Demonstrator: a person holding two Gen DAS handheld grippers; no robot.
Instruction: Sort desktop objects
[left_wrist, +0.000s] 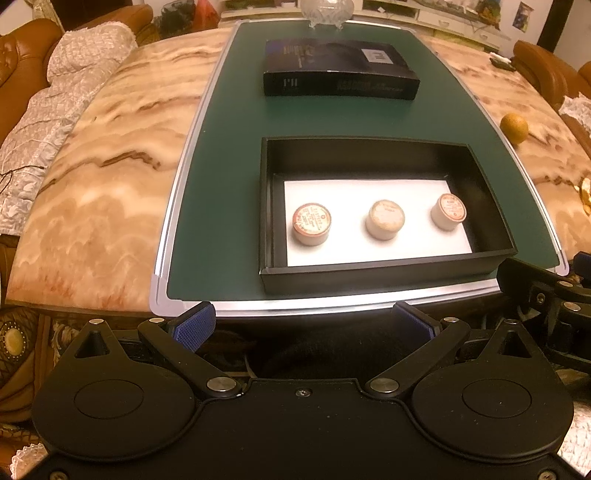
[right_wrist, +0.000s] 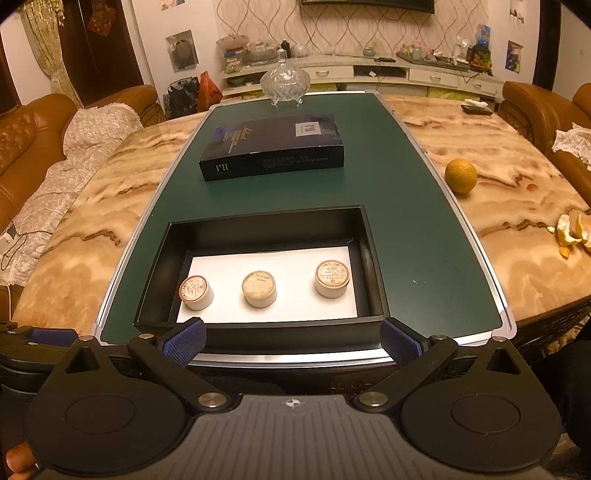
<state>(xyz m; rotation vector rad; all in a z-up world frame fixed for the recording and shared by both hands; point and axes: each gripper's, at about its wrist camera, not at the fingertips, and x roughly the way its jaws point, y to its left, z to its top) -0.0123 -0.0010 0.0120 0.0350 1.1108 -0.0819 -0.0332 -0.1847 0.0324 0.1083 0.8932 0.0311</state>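
Note:
An open black box (left_wrist: 491, 206) (right_wrist: 155, 269) with a white floor sits on the green mat (left_wrist: 229, 155) (right_wrist: 424, 240). Three small round jars stand in a row inside: left (left_wrist: 311, 223) (right_wrist: 195, 292), middle (left_wrist: 385, 219) (right_wrist: 259, 288), right (left_wrist: 447, 212) (right_wrist: 331, 278). A black lid-like box (left_wrist: 340, 70) (right_wrist: 273, 146) lies farther back on the mat. My left gripper (left_wrist: 303, 325) is open and empty, before the mat's near edge. My right gripper (right_wrist: 293, 341) is open and empty, at the box's near wall.
A glass footed bowl (left_wrist: 327, 11) (right_wrist: 284, 83) stands at the mat's far end. An orange (left_wrist: 514, 127) (right_wrist: 460, 175) and peel (right_wrist: 572, 230) lie on the marble table (left_wrist: 103, 192) (right_wrist: 517, 221) to the right. Sofas flank the table. The right gripper's body (left_wrist: 546, 291) shows beside the left one.

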